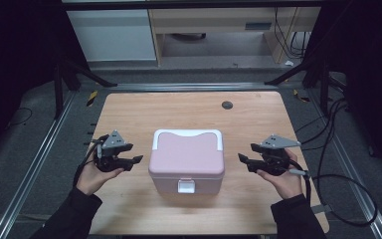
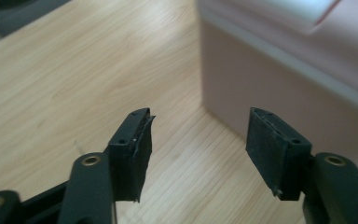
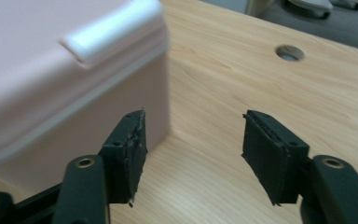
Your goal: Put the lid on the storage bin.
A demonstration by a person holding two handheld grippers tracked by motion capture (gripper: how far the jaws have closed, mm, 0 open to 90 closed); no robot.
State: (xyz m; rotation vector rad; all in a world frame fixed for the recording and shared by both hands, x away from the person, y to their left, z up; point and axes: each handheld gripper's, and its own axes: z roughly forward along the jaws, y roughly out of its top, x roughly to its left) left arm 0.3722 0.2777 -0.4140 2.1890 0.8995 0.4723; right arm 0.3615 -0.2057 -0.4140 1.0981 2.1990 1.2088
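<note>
A pink box [image 1: 186, 160] with a white handle folded over its lid and a white front latch [image 1: 186, 186] stands shut in the middle of the wooden table [image 1: 129, 109]. My left gripper [image 1: 138, 160] hovers just left of it, jaws open and empty, pointing at its side. In the left gripper view the box's wall [image 2: 279, 84] rises ahead to the right of my left gripper [image 2: 198, 140]. My right gripper [image 1: 240, 158] hangs just right of the box, open with nothing between its jaws. The right gripper view has the box [image 3: 60, 74] to the left of my right gripper [image 3: 191, 144].
A round cable hole [image 1: 227, 104] sits near the table's far edge and shows as the hole [image 3: 289, 52] in the right gripper view. Black cables [image 1: 338, 189] lie on the grey floor at the right. Metal rails run along both sides of the table.
</note>
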